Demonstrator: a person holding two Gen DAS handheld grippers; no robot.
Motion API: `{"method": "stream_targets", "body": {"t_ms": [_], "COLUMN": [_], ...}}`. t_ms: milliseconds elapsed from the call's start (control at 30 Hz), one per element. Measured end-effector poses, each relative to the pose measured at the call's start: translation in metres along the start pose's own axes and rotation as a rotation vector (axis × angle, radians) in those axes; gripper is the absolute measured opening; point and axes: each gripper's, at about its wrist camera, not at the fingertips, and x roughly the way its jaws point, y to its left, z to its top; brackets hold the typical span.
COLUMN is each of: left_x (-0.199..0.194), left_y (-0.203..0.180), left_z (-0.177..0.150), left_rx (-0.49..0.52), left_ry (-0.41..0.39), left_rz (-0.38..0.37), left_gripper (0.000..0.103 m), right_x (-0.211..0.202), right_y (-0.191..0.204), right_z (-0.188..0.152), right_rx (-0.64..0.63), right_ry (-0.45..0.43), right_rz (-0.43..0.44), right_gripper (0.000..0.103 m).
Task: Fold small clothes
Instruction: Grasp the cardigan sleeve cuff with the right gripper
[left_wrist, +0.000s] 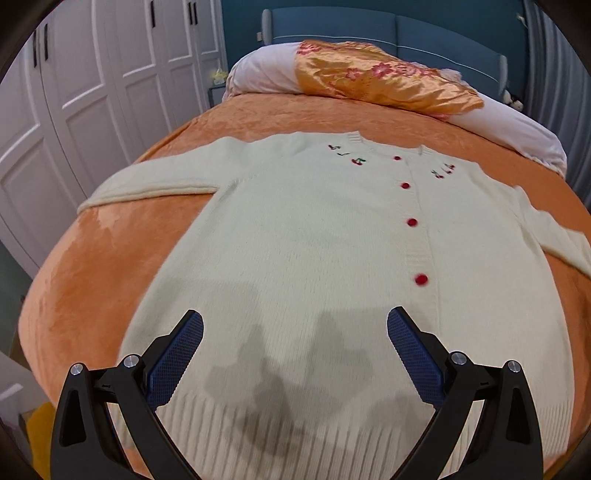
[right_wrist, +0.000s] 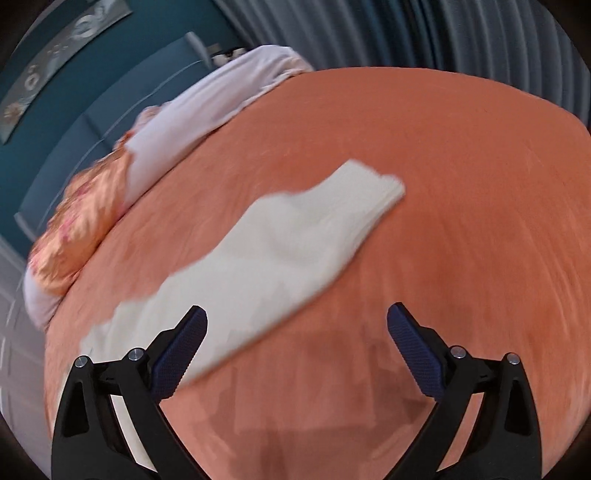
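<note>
Cream cardigan (left_wrist: 314, 240) flat on bed (left_wrist: 110, 266), sleeve (right_wrist: 295, 236) at 12 o'clock. Left gripper (left_wrist: 295, 354) and right gripper (right_wrist: 297, 343) wide open, empty. Soft, light knit; probably pinch cuff.

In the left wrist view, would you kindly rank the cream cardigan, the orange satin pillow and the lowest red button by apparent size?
1. Cream cardigan, by far the largest, though it lies nearest the camera.
2. Orange satin pillow, farther off, so its true size is unsure.
3. Lowest red button, clearly smallest.
</note>
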Motion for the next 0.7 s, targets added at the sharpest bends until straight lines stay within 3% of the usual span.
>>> {"method": "stream_targets", "body": {"t_ms": [133, 200, 267, 300, 333, 367, 400, 433, 533, 633, 700], "left_x": [0.016, 0.021, 0.026, 0.030, 0.034, 0.037, 0.040, 0.043, 0.046, 0.046, 0.044], "left_y": [-0.005, -0.008, -0.008, -0.008, -0.007, -0.006, -0.005, -0.003, 0.002, 0.010, 0.015], "left_z": [0.010, 0.014, 0.017, 0.018, 0.020, 0.022, 0.025, 0.028, 0.036, 0.048, 0.056], "left_rx": [0.025, 0.051, 0.052, 0.047, 0.042, 0.039, 0.034, 0.028, 0.015, -0.018, -0.045], "left_ry": [0.007, 0.008, 0.003, 0.006, 0.016, 0.023, 0.028, 0.025, 0.008, -0.019, -0.036], "left_rz": [0.001, 0.022, 0.025, 0.024, 0.025, 0.020, 0.008, 0.003, 0.001, -0.017, -0.029], "left_gripper": [0.097, 0.097, 0.097, 0.097, 0.097, 0.097, 0.097, 0.097, 0.097, 0.097, 0.097], "right_x": [0.033, 0.051, 0.069, 0.072, 0.072, 0.072, 0.074, 0.073, 0.043, -0.001, -0.030], "right_y": [-0.002, -0.009, -0.018, -0.019, -0.018, -0.015, -0.010, -0.003, 0.040, 0.126, 0.197], "right_z": [0.020, 0.026, 0.033, 0.035, 0.036, 0.039, 0.042, 0.046, 0.057, 0.046, 0.016], "right_rx": [-0.009, 0.026, 0.077, 0.087, 0.086, 0.079, 0.077, 0.078, 0.025, -0.167, -0.319], "right_ry": [0.012, 0.030, 0.059, 0.060, 0.047, 0.047, 0.055, 0.051, -0.049, -0.112, -0.112], "right_rz": [-0.067, -0.095, -0.086, -0.086, -0.093, -0.082, -0.064, -0.044, 0.122, 0.342, 0.515], "right_gripper": [0.093, 0.085, 0.059, 0.055, 0.040, 0.017, 0.008, 0.009, 0.008, 0.008, 0.008]}}
